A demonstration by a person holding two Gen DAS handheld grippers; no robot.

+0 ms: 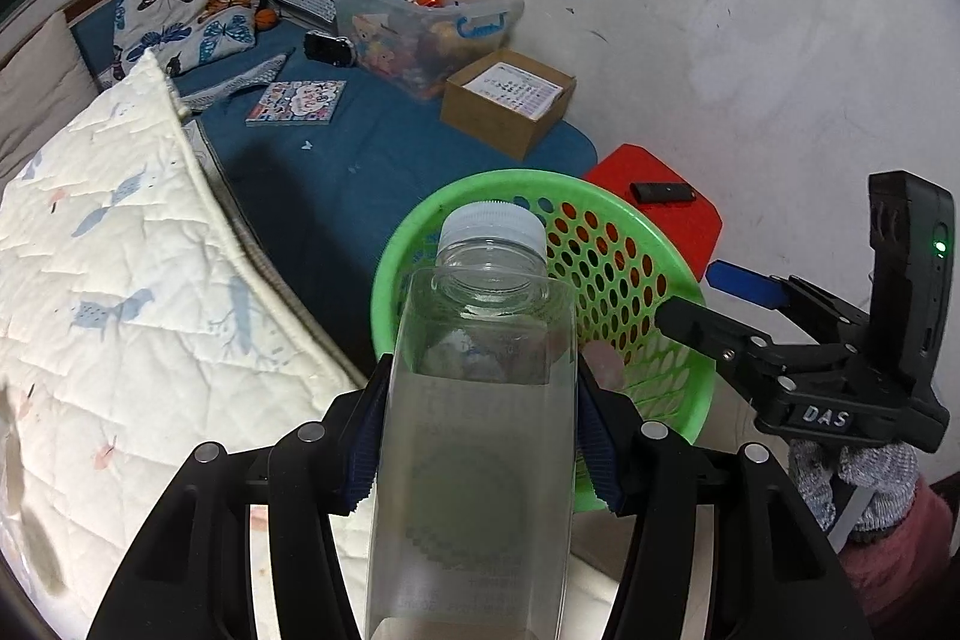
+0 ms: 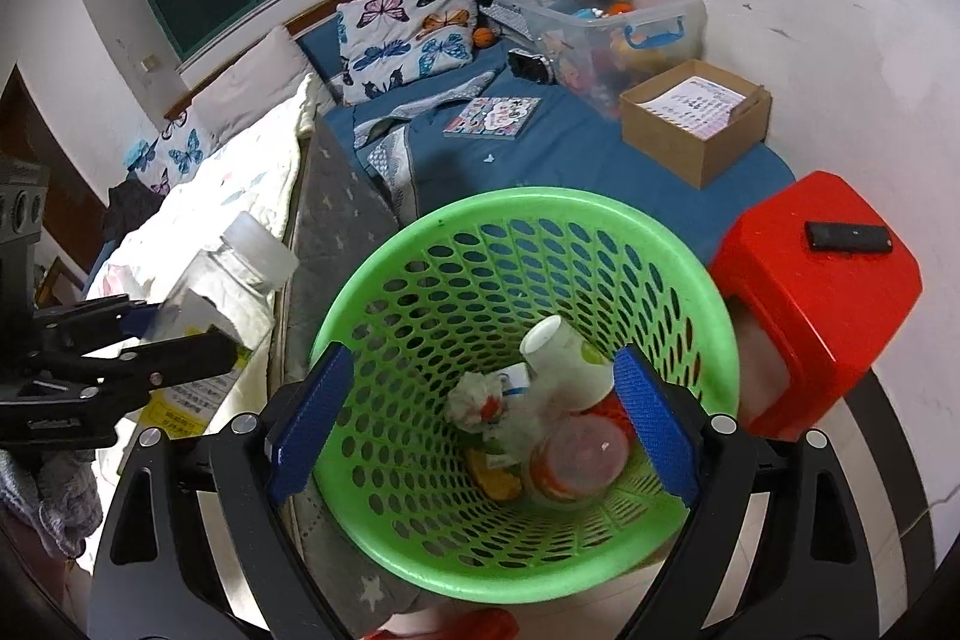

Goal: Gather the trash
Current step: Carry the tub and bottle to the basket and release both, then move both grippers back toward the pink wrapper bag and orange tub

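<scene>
My left gripper is shut on a clear plastic bottle with a white cap, held just left of a green perforated basket. From the right wrist view the bottle and the left gripper sit at the left, outside the basket's rim. My right gripper is open and empty, hovering over the basket mouth; it also shows in the left wrist view. Inside the basket lie a white paper cup, crumpled paper and a plastic container.
A red stool with a black remote stands right of the basket. On the blue bed are a cardboard box, a toy bin, a book and pillows. A white quilt lies at left.
</scene>
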